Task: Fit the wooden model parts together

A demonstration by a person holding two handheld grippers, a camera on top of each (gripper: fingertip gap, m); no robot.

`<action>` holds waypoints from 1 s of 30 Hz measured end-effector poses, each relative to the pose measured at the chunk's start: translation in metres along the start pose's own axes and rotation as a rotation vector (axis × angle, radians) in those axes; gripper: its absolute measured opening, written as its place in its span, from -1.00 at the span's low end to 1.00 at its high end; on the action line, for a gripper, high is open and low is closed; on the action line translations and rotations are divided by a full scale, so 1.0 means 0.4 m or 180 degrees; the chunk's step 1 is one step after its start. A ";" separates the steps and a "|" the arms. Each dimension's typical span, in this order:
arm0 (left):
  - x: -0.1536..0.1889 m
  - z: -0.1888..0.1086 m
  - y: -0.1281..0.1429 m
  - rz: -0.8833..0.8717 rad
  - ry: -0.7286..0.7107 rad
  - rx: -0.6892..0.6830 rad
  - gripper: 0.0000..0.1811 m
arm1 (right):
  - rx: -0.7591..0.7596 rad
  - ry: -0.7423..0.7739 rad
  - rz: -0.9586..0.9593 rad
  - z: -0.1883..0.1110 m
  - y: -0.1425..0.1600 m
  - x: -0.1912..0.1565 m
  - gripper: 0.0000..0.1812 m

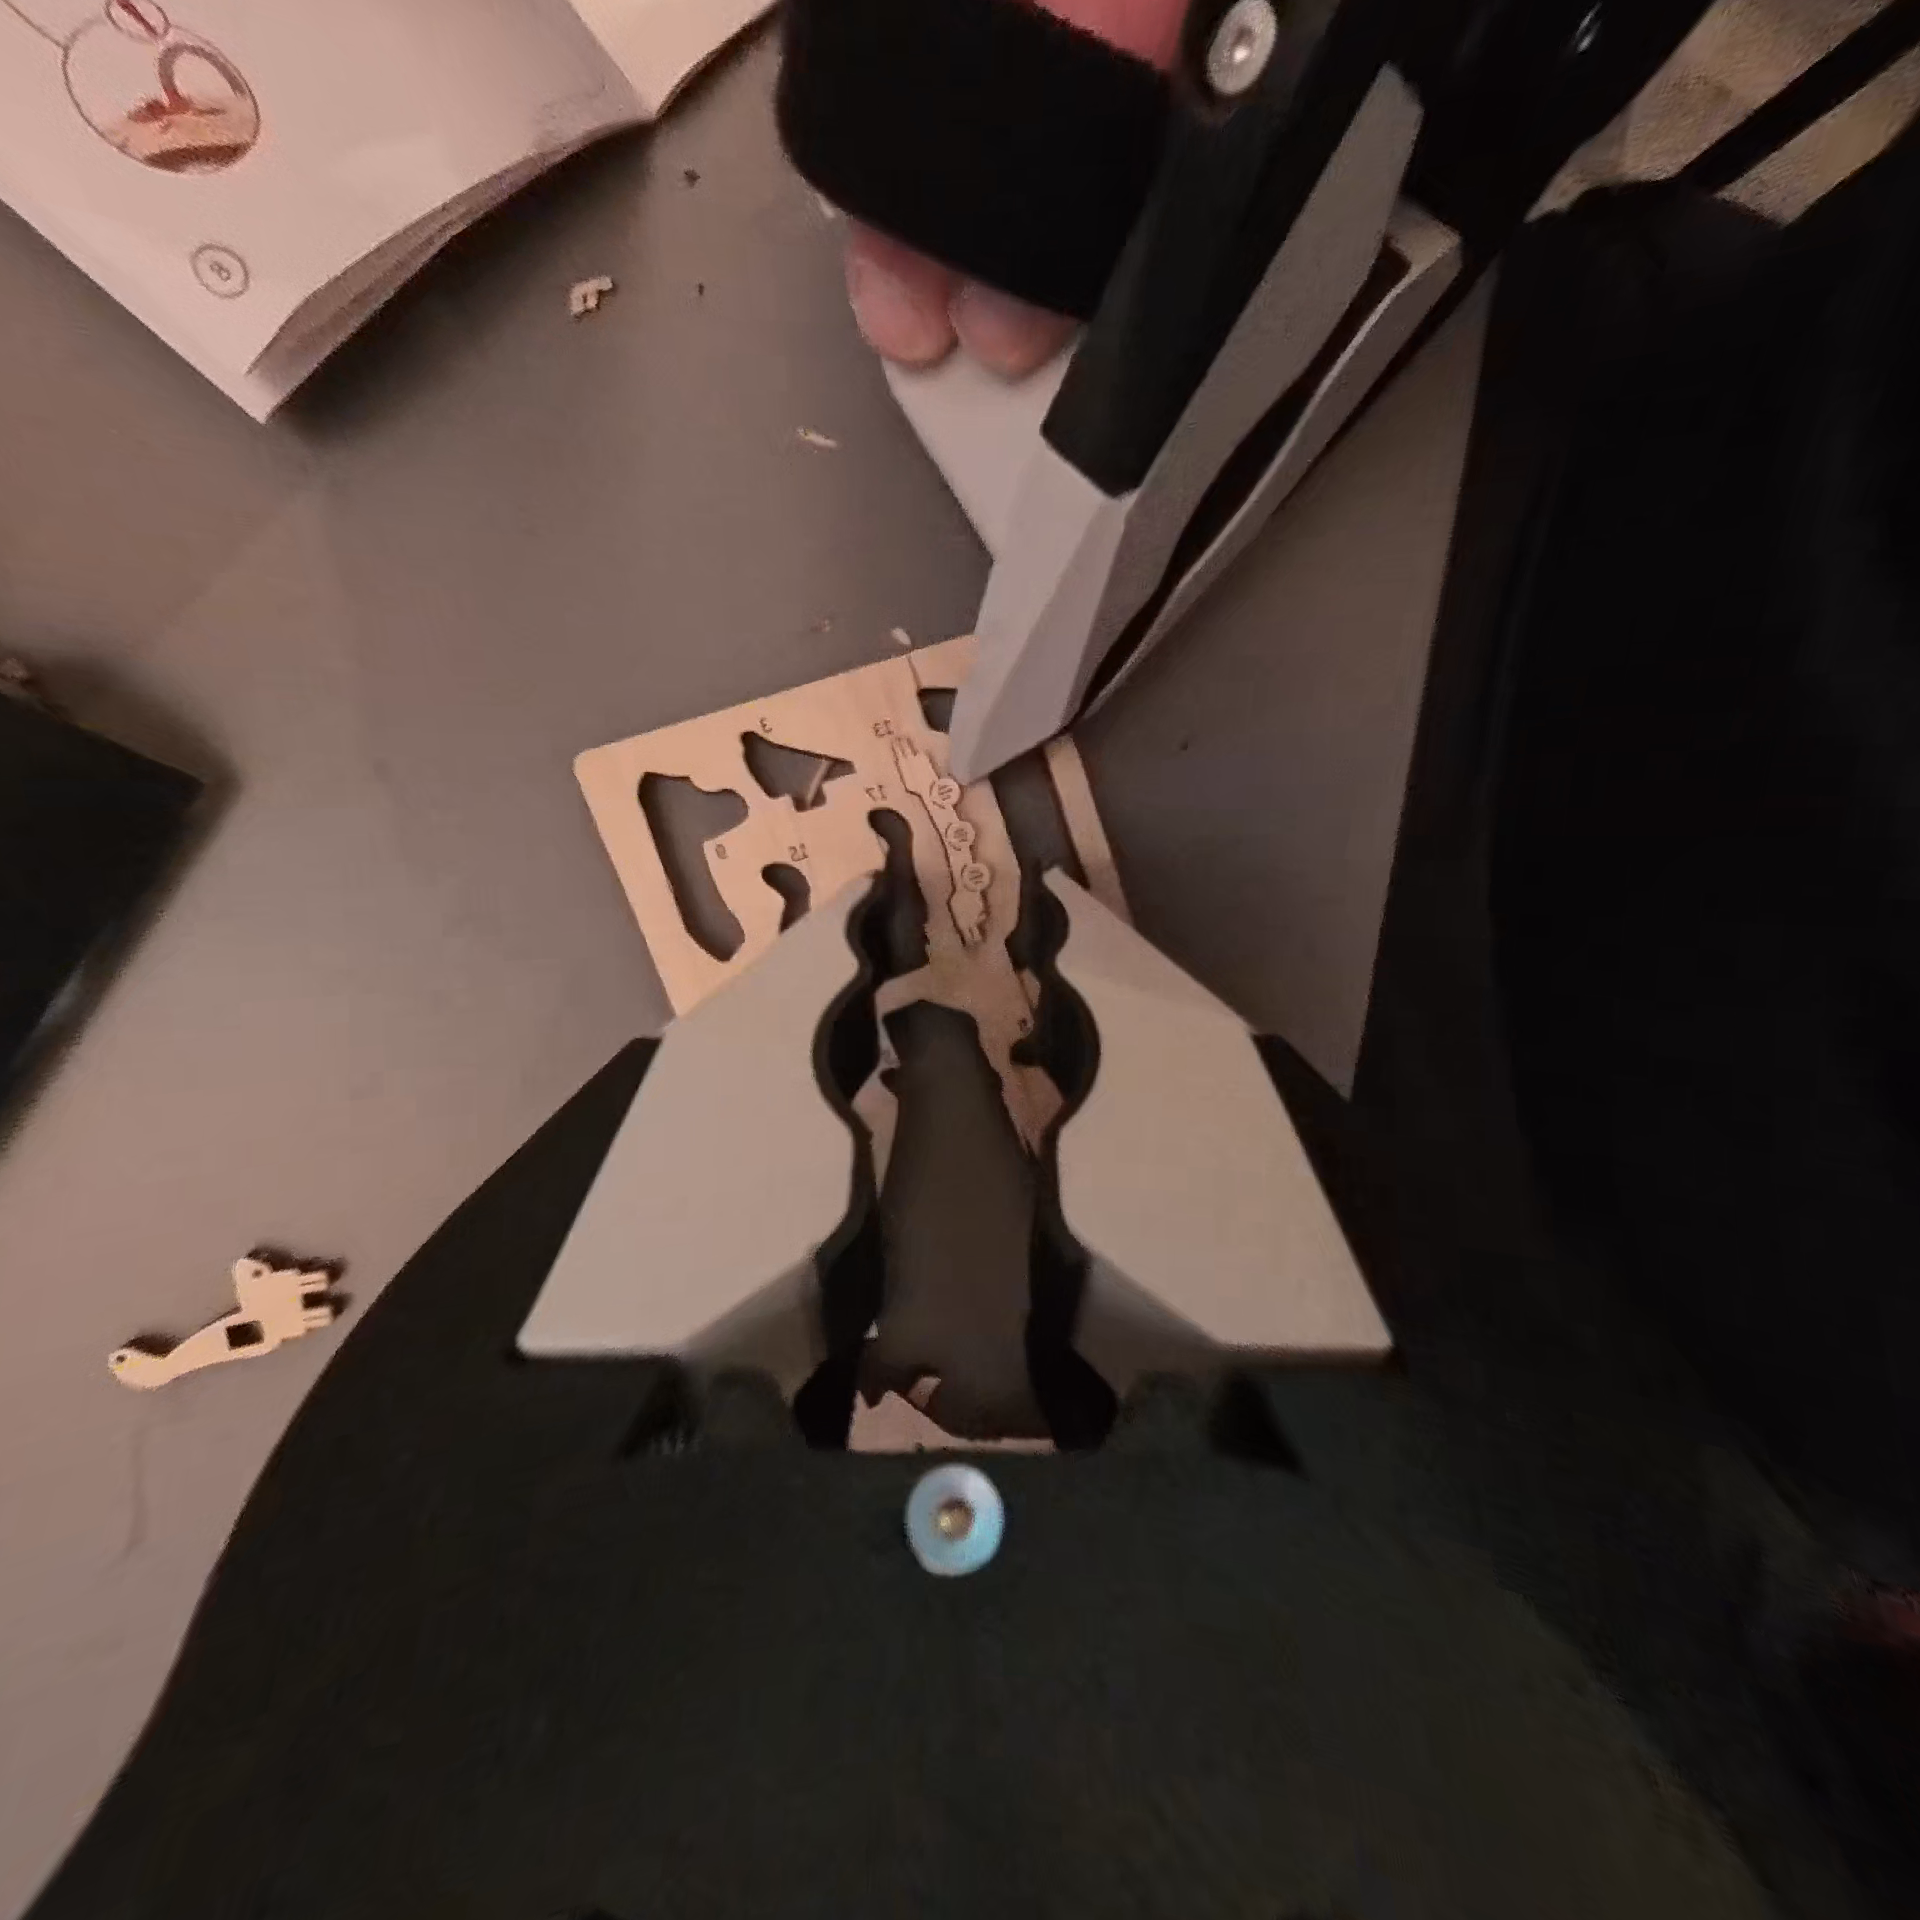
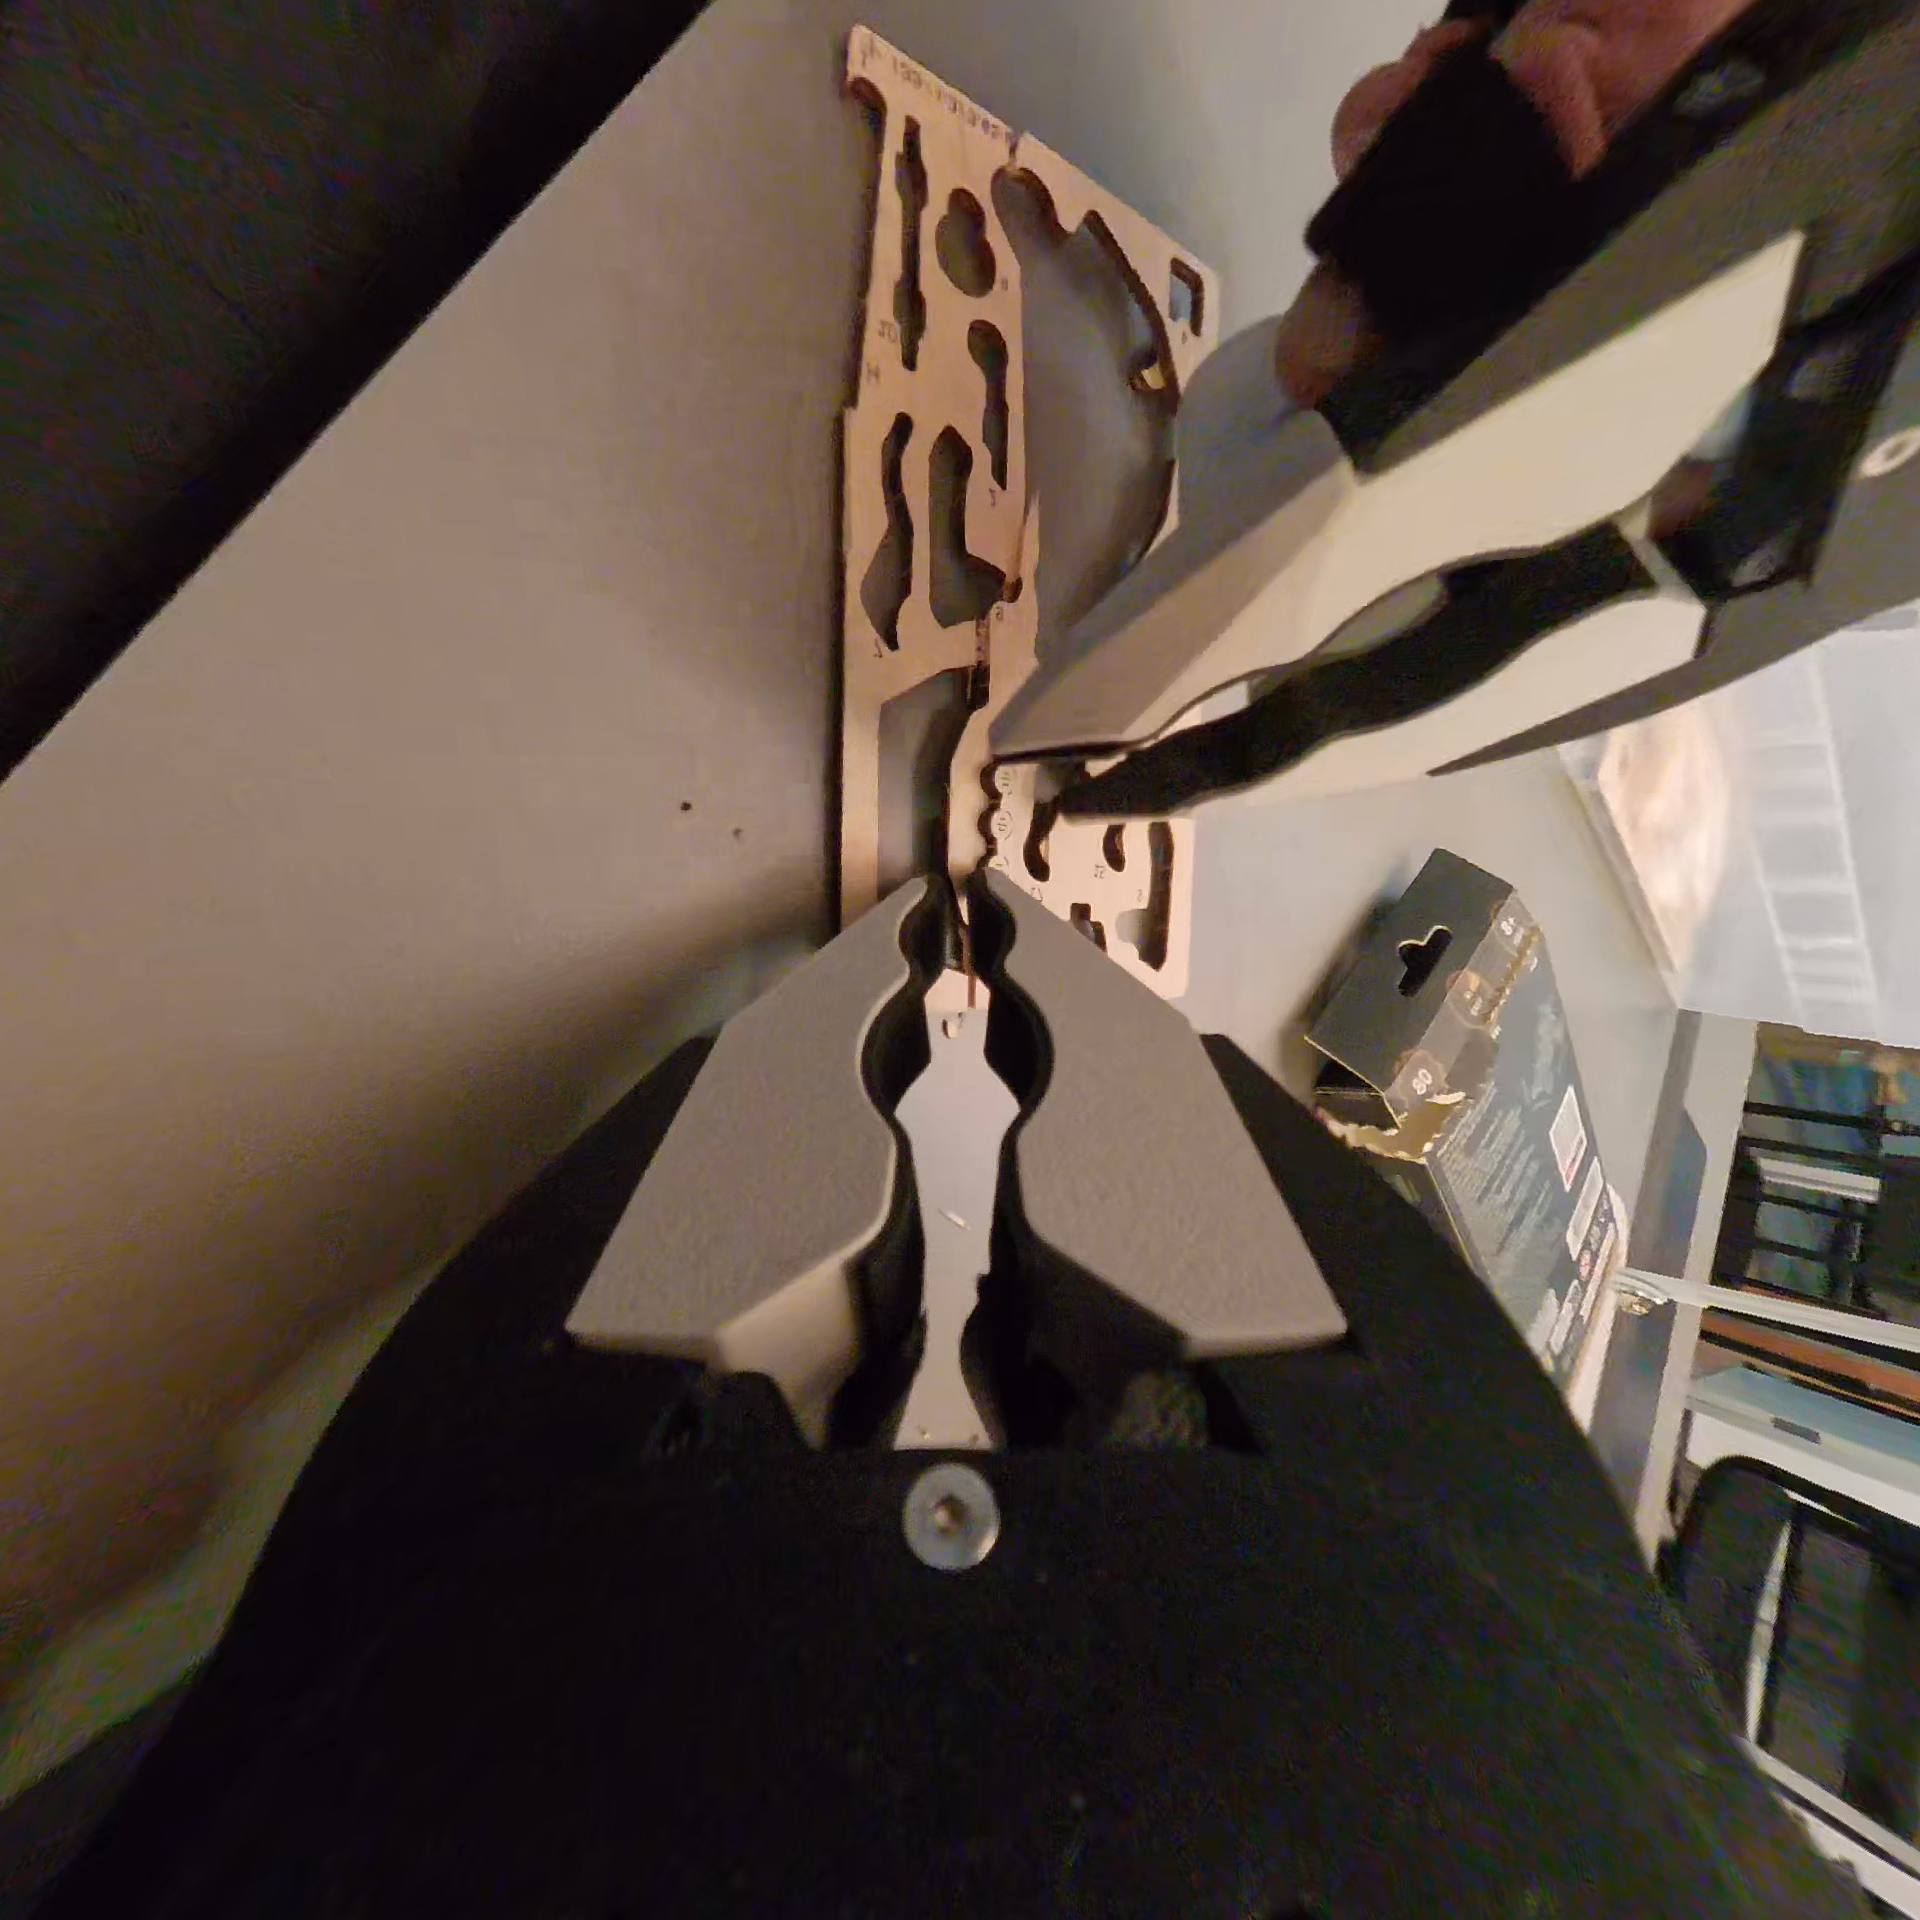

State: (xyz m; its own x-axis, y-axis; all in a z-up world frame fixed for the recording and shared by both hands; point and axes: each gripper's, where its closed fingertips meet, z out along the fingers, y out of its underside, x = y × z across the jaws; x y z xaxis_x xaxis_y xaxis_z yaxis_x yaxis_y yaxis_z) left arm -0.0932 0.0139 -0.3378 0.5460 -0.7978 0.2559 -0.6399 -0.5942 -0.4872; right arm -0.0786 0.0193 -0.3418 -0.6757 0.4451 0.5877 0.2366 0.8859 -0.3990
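A thin wooden sheet [image 1: 727,821] with many cut-out holes lies on the grey table [image 1: 468,623]. It also shows in the right wrist view [image 2: 935,395], split along a crack into two pieces. My left gripper [image 1: 961,883] is slightly open. Its tips rest on the sheet either side of a narrow strip of small round parts [image 1: 961,831]. My right gripper [image 2: 956,881] comes in from the upper right in the left wrist view [image 1: 971,764]. Its jaws are closed to a narrow slit, its point touching the top of that strip. A loose wooden part [image 1: 229,1320] lies at the left.
An open instruction booklet [image 1: 260,156] lies at the far left corner. Small wood scraps [image 1: 590,294] dot the table. A dark printed box [image 2: 1475,1122] stands by the table's edge, and a dark object [image 1: 73,862] sits at the left. Black cloth [image 1: 1662,831] borders the right side. Both grippers' tips are close together, under 4 cm apart.
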 end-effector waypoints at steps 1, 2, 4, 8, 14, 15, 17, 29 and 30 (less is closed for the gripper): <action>0.004 0.003 0.000 0.0080 -0.0081 -0.0051 -0.76 | -0.0013 0.0011 -0.0026 0.000 0.000 0.000 -0.99; 0.003 0.011 0.011 0.0161 -0.0183 -0.0188 -0.81 | -0.0025 0.0021 -0.0040 0.000 0.000 0.000 -0.99; 0.002 0.017 0.017 0.0262 -0.0351 -0.0308 -0.82 | -0.0027 0.0018 -0.0032 0.000 0.000 -0.001 -1.00; 0.001 0.016 0.018 0.0252 -0.0523 -0.0338 -0.82 | -0.0042 0.0031 -0.0050 0.000 -0.001 -0.002 -1.00; -0.005 0.011 0.015 0.0274 -0.0530 -0.0325 -0.88 | 0.0003 0.0011 -0.0017 0.000 -0.002 -0.003 -1.00; -0.005 0.010 0.015 0.0349 -0.0587 -0.0354 -0.88 | 0.0008 0.0006 -0.0007 0.000 -0.002 -0.003 -1.00; -0.006 0.009 0.014 0.0518 -0.0728 -0.0400 -0.89 | 0.0016 -0.0009 0.0011 0.000 -0.002 -0.002 -1.00; -0.010 0.006 0.011 0.0685 -0.0990 -0.0376 -0.94 | 0.0025 -0.0045 0.0079 0.003 0.001 0.003 -1.00; -0.010 0.005 0.010 0.0504 -0.0883 -0.0278 -0.95 | 0.0027 -0.0043 0.0096 0.003 0.001 0.004 -1.00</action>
State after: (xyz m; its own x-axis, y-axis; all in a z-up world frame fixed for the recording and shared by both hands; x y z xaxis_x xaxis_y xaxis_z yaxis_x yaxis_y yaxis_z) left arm -0.0969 0.0150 -0.3426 0.5547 -0.8299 -0.0602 -0.7660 -0.4811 -0.4263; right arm -0.0803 0.0203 -0.3420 -0.6777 0.4698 0.5657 0.2511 0.8709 -0.4225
